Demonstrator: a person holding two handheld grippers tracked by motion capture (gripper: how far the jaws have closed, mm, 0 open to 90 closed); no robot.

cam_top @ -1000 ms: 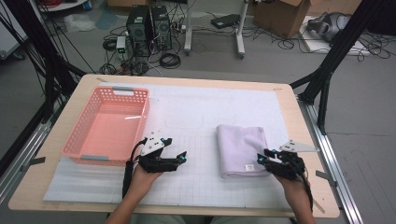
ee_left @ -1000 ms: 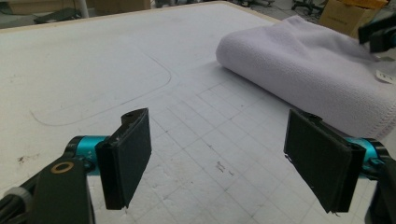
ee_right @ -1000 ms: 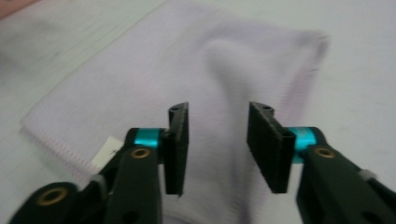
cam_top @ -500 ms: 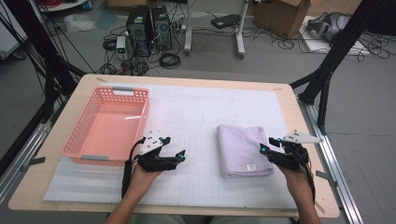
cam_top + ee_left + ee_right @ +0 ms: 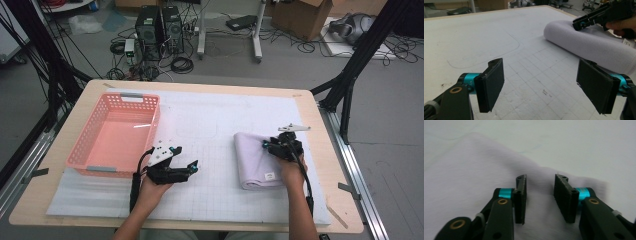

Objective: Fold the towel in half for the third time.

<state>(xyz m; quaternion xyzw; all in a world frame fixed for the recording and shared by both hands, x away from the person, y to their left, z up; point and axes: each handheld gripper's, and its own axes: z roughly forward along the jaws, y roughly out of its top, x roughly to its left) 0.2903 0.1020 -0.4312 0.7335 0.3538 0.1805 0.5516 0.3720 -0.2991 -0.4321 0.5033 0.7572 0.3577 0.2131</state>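
1 folded towel (image 5: 256, 161), 1 pink basket (image 5: 116, 134), 2 claws on surface (image 5: 210, 120).
Left claw (image 5: 540, 82) wide open, empty; right claw (image 5: 539, 195) half-open over towel, jaws just closing, nothing gripped yet.

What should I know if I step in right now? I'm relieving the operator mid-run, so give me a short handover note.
Left gripper: open, holding nothing, resting on the white mat near the pink basket.
Right gripper: over the far end of the folded white towel; jaws have just been closing, a narrow gap remains with towel fabric below, no firm pinch visible.
Things: towel lies folded on the mat at the right, label at its near end; the basket stands at the left with nothing in it.
Done: right gripper is at the towel.
Left: probably grip the towel and move it, perhaps into the basket.
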